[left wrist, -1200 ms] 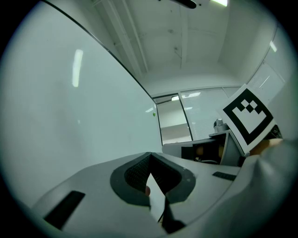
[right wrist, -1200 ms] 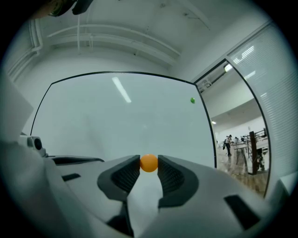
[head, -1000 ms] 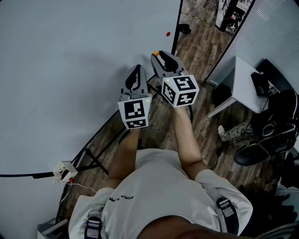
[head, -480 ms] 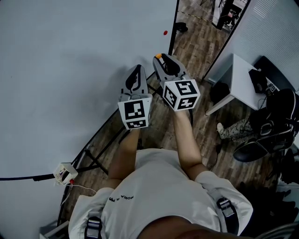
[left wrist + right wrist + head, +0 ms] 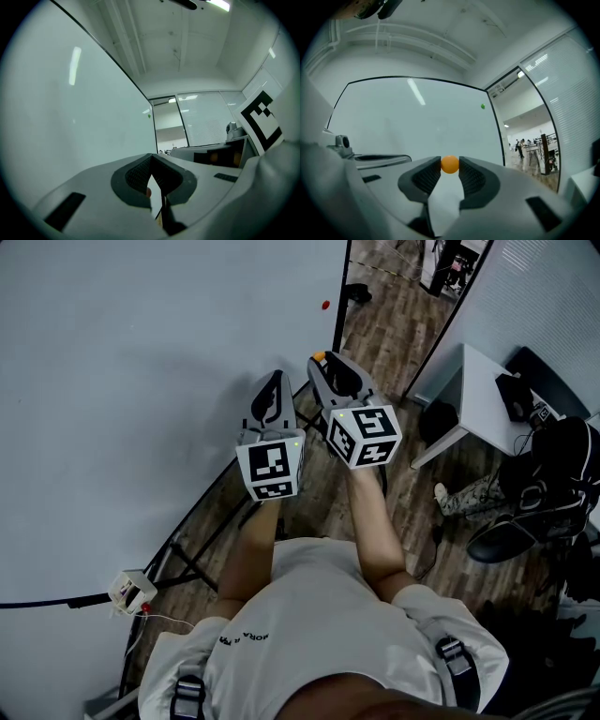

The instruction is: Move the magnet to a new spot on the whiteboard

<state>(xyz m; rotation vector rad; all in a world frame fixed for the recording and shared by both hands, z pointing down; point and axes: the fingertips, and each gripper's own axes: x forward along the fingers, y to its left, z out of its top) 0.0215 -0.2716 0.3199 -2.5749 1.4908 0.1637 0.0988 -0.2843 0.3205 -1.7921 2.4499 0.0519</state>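
Magnet: small, round and orange, clamped between the pad tips of your right hand-held gripper. The jaws stand partly apart, closed on the magnet from both sides, with only the pad tips touching it. You hold it in the air in front of the whiteboard, off the board face, toward the board's near right part in the head view.

Your left hand-held gripper sits just left of the right one, at about the same height and close beside it. Its jaw tips meet, with nothing gripped between them. Both grippers point toward the board.

On the whiteboard, one small coloured dot sits near the far right edge, well apart from the held magnet; its kind cannot be determined. The rest of the board face reads plain.

To the right, on the wood floor, stand a white table and a black office chair. At the near left, a small white box hangs on a cable.
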